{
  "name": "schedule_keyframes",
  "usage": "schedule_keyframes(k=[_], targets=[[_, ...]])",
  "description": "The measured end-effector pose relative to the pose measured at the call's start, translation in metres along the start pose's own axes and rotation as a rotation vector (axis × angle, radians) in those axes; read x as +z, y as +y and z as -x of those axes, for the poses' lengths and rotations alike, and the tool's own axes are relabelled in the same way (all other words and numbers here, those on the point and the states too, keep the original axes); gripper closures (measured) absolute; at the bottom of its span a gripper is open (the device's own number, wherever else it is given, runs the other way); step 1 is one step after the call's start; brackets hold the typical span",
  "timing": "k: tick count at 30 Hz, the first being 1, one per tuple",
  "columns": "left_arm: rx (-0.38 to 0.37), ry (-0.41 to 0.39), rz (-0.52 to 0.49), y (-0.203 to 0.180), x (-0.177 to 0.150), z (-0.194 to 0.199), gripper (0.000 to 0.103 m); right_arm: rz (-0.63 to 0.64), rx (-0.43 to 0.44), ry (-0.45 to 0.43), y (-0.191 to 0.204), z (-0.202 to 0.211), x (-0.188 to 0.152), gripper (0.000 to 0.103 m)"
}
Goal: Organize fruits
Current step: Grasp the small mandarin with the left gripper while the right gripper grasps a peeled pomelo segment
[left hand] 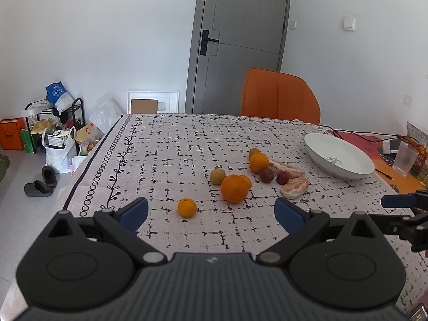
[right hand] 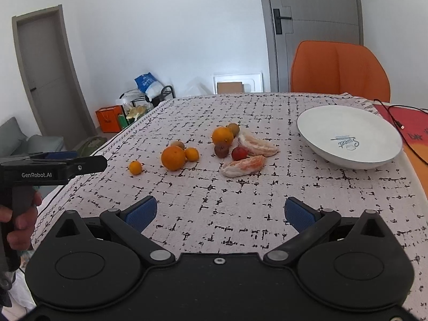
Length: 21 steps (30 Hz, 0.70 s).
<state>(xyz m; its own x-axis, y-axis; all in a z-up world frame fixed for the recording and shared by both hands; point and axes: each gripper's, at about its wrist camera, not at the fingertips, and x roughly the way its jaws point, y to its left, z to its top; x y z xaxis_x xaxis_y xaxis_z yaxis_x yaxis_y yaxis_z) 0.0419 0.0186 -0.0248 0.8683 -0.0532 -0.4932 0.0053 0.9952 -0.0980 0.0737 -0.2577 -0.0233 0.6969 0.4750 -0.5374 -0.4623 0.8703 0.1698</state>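
Fruits scattered mid-table on the patterned tablecloth [right hand: 240, 203], none yet in the white bowl [right hand: 315, 123].
Both the left gripper [left hand: 211, 215] and right gripper [right hand: 220, 211] are held with jaws apart and empty. Four oranges, two brownish fruits, two red fruits and two peeled pomelo segments [right hand: 243, 165] are counted. Round fruit may be nudged and rolled toward the table edge; soft segments may be crushed.

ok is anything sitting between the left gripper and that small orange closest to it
Nothing visible does. The left gripper is open above the tablecloth, and the small orange lies alone just ahead of its fingers, with bare cloth around it. The large orange and the other fruit lie farther back and to the right.
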Motion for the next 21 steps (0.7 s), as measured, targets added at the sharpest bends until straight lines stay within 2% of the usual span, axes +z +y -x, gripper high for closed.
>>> schedule_keyframes(k=[8,10,12,15,18,21], targets=[[0.015,0.031,0.012,0.007,0.001,-0.025,0.013,-0.055,0.009,0.002,-0.012,-0.021,0.007,0.0],[0.015,0.031,0.017,0.009,0.001,-0.029,0.019,-0.061,0.003,0.004,-0.013,-0.026,0.009,0.0],[-0.001,0.035,0.032,0.011,0.001,-0.035,0.035,-0.061,0.006,0.005,-0.014,-0.031,0.011,0.0],[0.0,0.054,0.06,0.015,0.001,-0.046,0.043,-0.06,0.007,0.007,-0.016,-0.038,0.013,0.002],[0.005,0.07,0.065,0.016,0.0,-0.056,0.046,-0.061,0.009,0.009,-0.018,-0.046,0.016,0.013],[0.017,0.081,0.07,0.018,0.0,-0.065,0.048,-0.063,0.012,0.02,-0.021,-0.055,0.019,0.013]])
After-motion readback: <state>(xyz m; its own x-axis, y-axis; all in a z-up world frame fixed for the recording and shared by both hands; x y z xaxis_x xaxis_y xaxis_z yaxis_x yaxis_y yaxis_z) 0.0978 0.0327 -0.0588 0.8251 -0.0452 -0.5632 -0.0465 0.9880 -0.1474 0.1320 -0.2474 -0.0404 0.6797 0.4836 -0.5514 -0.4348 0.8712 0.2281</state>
